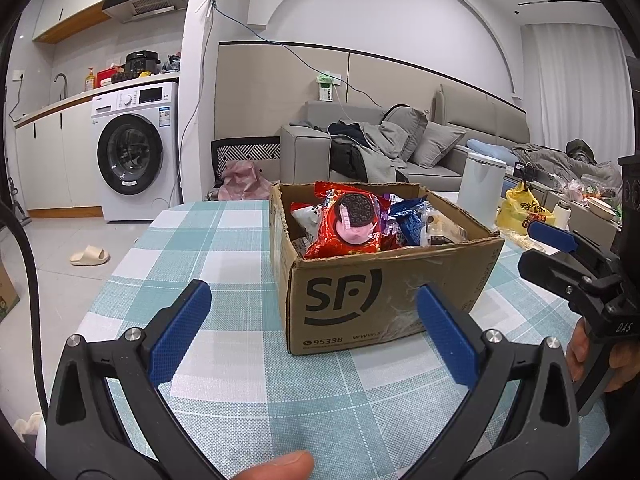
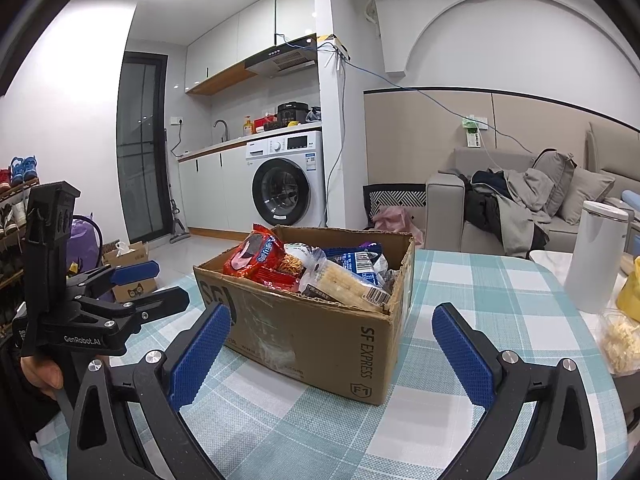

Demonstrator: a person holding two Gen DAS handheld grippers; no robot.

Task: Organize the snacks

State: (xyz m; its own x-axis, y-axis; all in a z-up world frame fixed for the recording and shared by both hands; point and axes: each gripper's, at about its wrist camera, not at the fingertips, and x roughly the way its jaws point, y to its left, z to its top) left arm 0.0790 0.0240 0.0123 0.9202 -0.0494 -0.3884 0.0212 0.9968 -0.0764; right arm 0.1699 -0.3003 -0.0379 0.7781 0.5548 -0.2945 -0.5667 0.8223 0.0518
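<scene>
A brown SF cardboard box (image 1: 384, 296) stands on the checked table (image 1: 224, 240), filled with snack packets. A red Oreo packet (image 1: 352, 220) lies on top, with blue packets (image 1: 408, 216) beside it. In the right wrist view the box (image 2: 320, 336) shows the red packet (image 2: 260, 256) at its left and a clear cracker pack (image 2: 344, 284) at its near side. My left gripper (image 1: 312, 304) is open and empty just in front of the box. My right gripper (image 2: 332, 320) is open and empty, also close in front of the box. Each gripper shows in the other's view: the right one (image 1: 560, 256), the left one (image 2: 152, 280).
A white cylindrical bin (image 2: 596, 256) stands right of the table, with a yellow bag (image 1: 524, 208) and a clear snack bag (image 2: 620, 340) near the table's right edge. A sofa (image 1: 400, 148) with clothes is behind. A washing machine (image 1: 136, 152) is at the far left.
</scene>
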